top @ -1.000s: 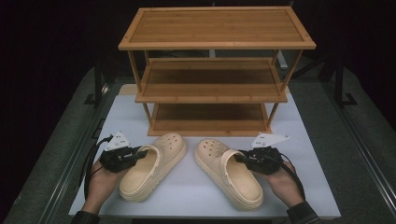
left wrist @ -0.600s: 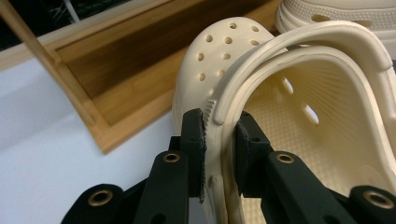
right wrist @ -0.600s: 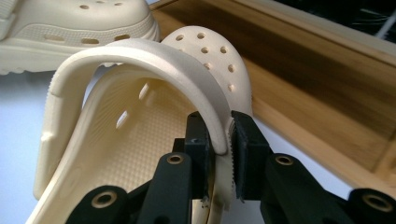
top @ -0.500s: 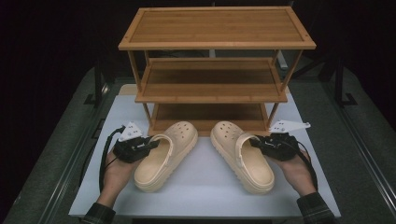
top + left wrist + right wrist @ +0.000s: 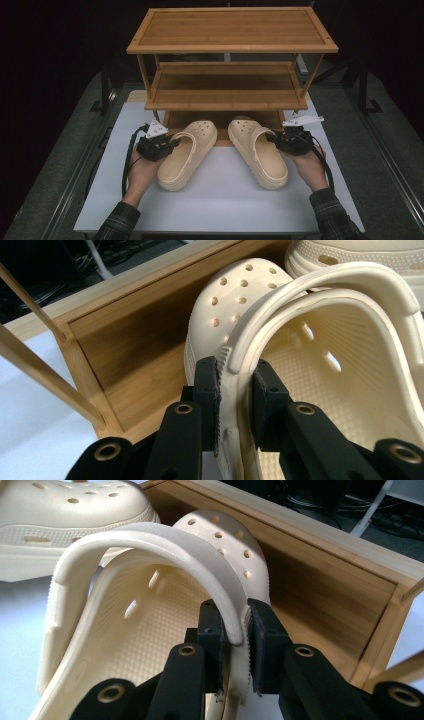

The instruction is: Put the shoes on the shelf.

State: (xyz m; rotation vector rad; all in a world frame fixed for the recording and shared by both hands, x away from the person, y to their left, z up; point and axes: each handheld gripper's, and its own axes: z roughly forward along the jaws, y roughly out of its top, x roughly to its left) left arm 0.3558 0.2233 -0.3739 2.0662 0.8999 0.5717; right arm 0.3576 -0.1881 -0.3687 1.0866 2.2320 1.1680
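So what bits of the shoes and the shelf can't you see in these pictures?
- High view: the toes of the left shoe and right shoe reach under the shelf's middle board, which also covers most of the bottom board.
- Left gripper view: the left gripper pinches the shoe's side wall and covers that spot; the heel is cut off below.
- Right gripper view: the right gripper does likewise; the frame cuts off the heel.

no readable text, label, brand or number shows anywhere.

dark room; a white table point(image 5: 220, 200) stands on grey floor point(image 5: 60, 165); black stands point(image 5: 362, 82) rise behind. light falls from above.
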